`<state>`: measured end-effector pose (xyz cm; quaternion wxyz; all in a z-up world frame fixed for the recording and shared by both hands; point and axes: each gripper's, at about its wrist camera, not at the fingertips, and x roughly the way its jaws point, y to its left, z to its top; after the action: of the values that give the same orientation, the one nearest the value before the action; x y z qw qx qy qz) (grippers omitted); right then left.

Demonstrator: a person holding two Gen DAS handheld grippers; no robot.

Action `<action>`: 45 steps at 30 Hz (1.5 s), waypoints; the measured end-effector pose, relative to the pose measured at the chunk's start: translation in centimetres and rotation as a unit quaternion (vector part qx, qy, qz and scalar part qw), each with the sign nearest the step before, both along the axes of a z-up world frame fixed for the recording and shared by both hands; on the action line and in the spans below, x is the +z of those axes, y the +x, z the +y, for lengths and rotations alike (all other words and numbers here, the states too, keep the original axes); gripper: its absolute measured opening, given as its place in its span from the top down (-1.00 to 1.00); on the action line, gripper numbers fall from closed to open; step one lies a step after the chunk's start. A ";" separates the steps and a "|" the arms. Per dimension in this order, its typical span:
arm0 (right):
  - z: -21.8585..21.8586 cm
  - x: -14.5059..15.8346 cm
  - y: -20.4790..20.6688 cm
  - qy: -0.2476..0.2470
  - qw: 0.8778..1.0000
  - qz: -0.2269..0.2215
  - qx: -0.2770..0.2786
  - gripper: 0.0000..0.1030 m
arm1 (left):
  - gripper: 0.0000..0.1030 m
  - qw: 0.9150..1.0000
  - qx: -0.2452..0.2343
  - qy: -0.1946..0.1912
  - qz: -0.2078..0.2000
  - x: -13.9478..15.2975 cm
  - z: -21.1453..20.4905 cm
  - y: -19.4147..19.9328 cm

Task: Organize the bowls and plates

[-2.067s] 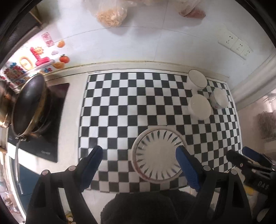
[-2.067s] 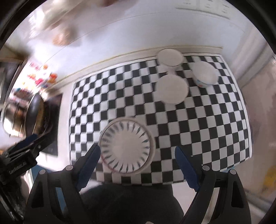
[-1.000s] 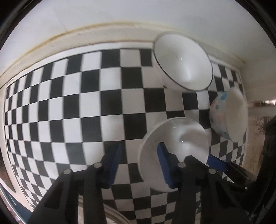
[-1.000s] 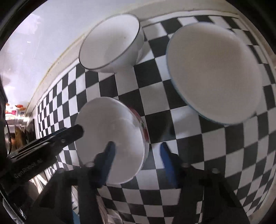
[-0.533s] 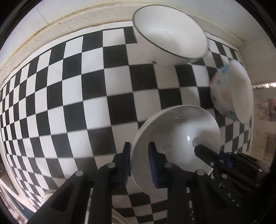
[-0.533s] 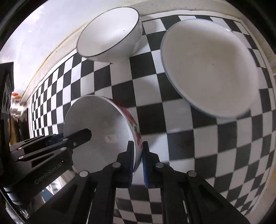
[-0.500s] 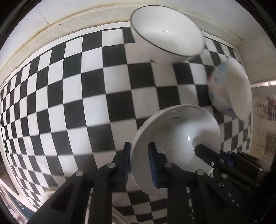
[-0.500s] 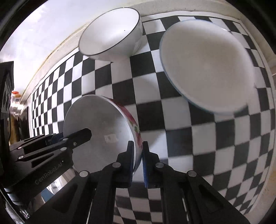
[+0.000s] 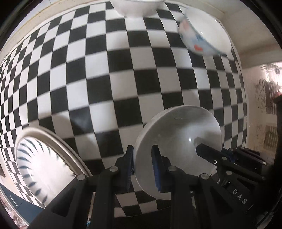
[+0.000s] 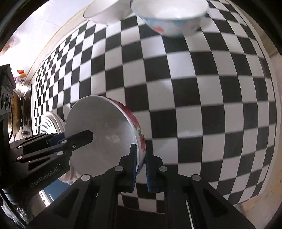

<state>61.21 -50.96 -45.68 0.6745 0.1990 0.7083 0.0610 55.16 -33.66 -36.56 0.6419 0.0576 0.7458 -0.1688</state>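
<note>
Both sets of jaws pinch the rim of one floral bowl (image 10: 105,133), and every place below is given relative to it. The left gripper (image 9: 142,167) clamps the bowl's left edge: one blue-padded finger lies outside the wall and the other inside the white hollow. The right gripper (image 10: 141,163) clamps the opposite edge the same way, its inner finger against the white interior and its outer finger pressed to the red-flowered outside wall. In the left wrist view the floral bowl (image 9: 178,141) appears tilted, its opening turned toward the camera, with the right gripper's black finger reaching in over its far rim. In the right wrist view the left gripper's black finger crosses the bowl's left rim in the same manner.

Beneath the bowl lies a black-and-white checkered mat (image 10: 202,88), and the bowl seems raised off it, though contact at its underside is hidden. Just to the bowl's left sits a striped plate (image 9: 40,162), white with dark radial dashes, resting on the mat near its front edge; in the right wrist view only a sliver of that plate (image 10: 51,123) shows behind the bowl. Well beyond the bowl, toward the wall, a blue-patterned bowl (image 10: 171,15) stands upright, blurred in both views. Beside it, farther left along the wall, stands a plain white bowl (image 10: 105,12).
</note>
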 end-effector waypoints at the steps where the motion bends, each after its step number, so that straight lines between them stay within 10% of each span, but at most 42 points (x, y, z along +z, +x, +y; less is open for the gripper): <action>1: 0.0 -0.2 -0.4 0.001 1.000 0.002 -0.001 0.80 | 0.65 1.000 0.001 0.002 0.002 -0.2 -0.2 0.2; 21: 0.3 -3.0 -0.8 0.009 0.999 0.034 -0.001 0.79 | 0.63 1.000 -0.007 0.017 0.022 -2.3 -1.3 -0.8; 30: -4.3 0.2 -0.1 0.015 1.000 0.014 -0.012 0.29 | 0.56 0.999 0.004 0.027 -0.033 2.5 0.3 0.7; 45: -7.9 4.9 17.4 0.095 0.984 -0.124 -0.086 0.00 | 0.52 0.992 0.102 -0.042 -0.066 4.3 -0.6 18.5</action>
<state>78.60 -58.88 -40.76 0.7378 0.3131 0.5906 0.0939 73.66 -34.30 -32.22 0.7057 -0.0348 0.6956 -0.1298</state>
